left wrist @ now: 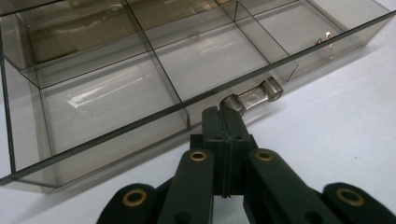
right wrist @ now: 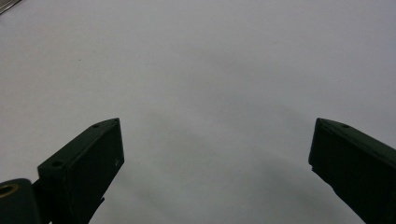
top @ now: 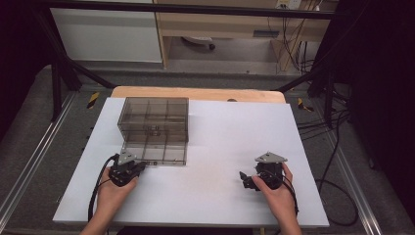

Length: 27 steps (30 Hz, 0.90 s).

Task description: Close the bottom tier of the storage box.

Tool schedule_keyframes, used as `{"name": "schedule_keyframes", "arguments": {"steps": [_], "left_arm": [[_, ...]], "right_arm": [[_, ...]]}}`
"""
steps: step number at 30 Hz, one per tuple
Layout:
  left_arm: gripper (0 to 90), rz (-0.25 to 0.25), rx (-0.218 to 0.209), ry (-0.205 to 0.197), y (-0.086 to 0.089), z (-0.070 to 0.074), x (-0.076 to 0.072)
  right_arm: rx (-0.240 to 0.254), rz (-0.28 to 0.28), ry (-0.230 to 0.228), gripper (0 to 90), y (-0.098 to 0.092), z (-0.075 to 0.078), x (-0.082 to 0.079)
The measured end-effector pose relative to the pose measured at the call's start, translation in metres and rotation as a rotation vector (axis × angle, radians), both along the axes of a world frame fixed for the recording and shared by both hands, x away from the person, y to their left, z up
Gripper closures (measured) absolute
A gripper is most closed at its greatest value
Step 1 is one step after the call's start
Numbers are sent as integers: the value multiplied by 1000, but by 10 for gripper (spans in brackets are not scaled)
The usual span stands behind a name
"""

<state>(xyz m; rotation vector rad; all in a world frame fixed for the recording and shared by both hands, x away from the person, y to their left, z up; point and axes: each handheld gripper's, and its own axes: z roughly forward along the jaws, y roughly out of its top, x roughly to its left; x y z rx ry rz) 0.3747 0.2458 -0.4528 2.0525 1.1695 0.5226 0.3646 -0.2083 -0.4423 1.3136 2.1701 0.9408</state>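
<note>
While both hands rested near the desk's (top: 215, 147) front edge, the left tongs (top: 139, 167) had their jaws pressed together, tips against the metal handle (left wrist: 254, 97) on the front wall of the smoky clear drawer (top: 156, 152); whether they pinched it could not be told. That drawer stood pulled out from its box (top: 154, 115) toward the desk's left side, its compartments divided by thin walls. The right tongs (top: 246, 180) lay well apart toward the right edge, jaws spread wide over bare white surface.

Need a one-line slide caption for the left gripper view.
Left gripper, jaws shut, at the metal handle of a smoked-clear compartment drawer on the white table.
</note>
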Motion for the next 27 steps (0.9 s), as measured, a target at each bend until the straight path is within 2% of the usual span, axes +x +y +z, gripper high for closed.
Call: {"name": "schedule_keyframes", "arguments": {"steps": [7,10,11,12,14,18,27], "left_arm": [[900,9,-7,-1,0,-1,0],[900,14,-4,-2,-2,0,2],[900,17,-28,4,-3,-1,2],[900,21,-16,5,-2,0,2],[900,15,-24,12,-2,0,3],[900,12,10,13,-3,2,6],[900,21,17,26,-5,7,19]], "right_arm": [[6,-29,-5,40,-7,0,-3],[24,-36,-12,40,-12,2,-4],[30,-36,-13,40,-13,2,-4],[38,-40,-15,40,-14,3,-4],[45,-34,-16,41,-17,3,-3],[57,-37,-14,41,-17,4,-3],[58,-25,-16,37,-16,4,-3]]}}
